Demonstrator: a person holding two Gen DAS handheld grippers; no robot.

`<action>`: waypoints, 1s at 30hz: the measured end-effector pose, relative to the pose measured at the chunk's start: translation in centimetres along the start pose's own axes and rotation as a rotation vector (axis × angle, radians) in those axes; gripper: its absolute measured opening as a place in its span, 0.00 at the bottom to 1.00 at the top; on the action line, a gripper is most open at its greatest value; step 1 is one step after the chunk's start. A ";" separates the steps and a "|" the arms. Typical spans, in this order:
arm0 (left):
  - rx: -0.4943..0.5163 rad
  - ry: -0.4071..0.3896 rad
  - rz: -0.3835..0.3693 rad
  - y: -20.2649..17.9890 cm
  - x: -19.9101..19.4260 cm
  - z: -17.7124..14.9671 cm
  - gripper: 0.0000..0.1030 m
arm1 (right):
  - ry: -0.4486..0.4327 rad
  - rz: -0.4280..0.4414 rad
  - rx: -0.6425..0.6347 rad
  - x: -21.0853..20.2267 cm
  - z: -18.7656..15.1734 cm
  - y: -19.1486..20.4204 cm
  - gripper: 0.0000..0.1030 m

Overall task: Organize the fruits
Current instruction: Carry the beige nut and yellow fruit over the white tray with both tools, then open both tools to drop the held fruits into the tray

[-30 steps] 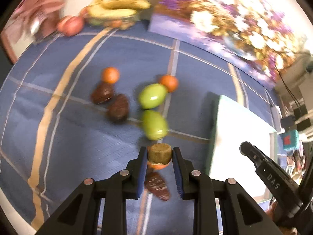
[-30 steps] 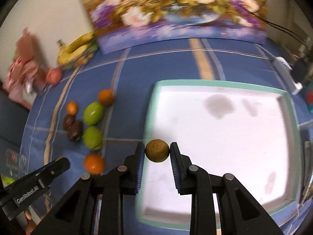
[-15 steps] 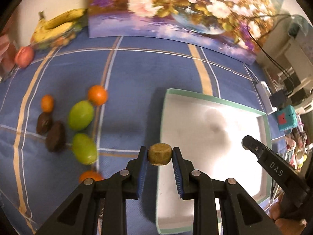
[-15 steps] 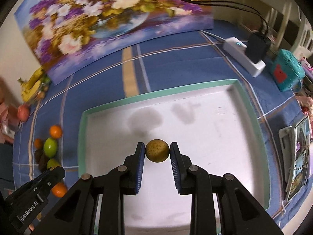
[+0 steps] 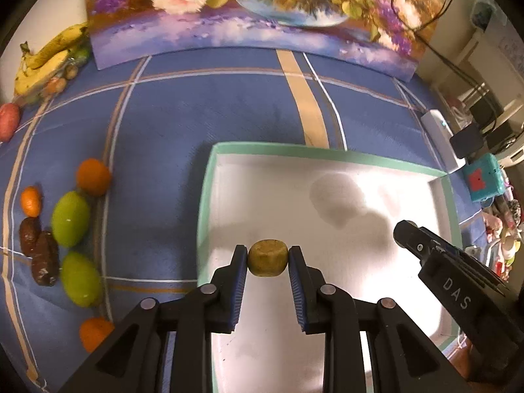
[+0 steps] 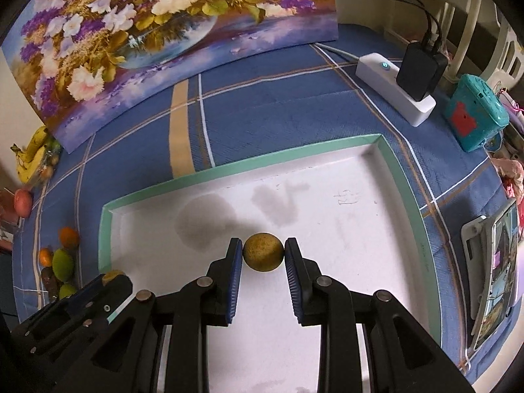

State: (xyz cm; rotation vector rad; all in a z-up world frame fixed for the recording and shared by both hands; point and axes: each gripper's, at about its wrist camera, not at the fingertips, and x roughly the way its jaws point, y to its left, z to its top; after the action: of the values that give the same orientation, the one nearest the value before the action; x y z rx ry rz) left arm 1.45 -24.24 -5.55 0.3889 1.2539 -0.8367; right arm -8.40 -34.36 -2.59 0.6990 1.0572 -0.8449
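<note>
My left gripper (image 5: 268, 258) has its jaws pinching a small brownish-yellow fruit (image 5: 268, 258) with a flat-cut top, held above the near-left part of the white tray (image 5: 209, 170), just inside its green rim. My right gripper (image 6: 263, 257) pinches a round yellow-brown fruit (image 6: 263, 252) the same way, its jaws pressed on both sides, and it hangs over the middle of the tray floor. From the right wrist I see the left gripper low at the tray's near-left corner, its fruit just peeking out between the pads. From the left wrist the right gripper shows as a black bar over the tray's right side.

The tray sits on a table with a blue checked cloth (image 5: 203, 104). Left of the tray, well apart from it, the other fruits lie loose on the cloth: two green fruits (image 5: 70, 218), three oranges (image 5: 93, 177) and two dark brown fruits (image 5: 44, 262). A bunch of bananas (image 5: 46, 57) lies in the far-left corner beside a flower painting (image 6: 157, 32), and a white power strip (image 6: 394, 88) lies beyond the tray's far-right corner
</note>
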 end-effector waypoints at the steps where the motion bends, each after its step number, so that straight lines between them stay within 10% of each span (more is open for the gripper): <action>1: 0.003 0.007 0.002 -0.1 0.4 0.0 0.27 | 0.007 -0.005 0.001 0.3 0.0 -0.1 0.27; 30: 0.031 0.017 -0.021 0.6 -1.5 1.0 0.28 | 0.033 -0.098 -0.026 -0.1 -0.9 0.4 0.34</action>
State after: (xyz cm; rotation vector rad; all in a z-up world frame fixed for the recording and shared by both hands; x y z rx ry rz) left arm 2.42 -24.02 -4.00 0.4095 1.2638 -0.8730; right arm -8.49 -33.35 -2.76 0.6453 1.1372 -0.9048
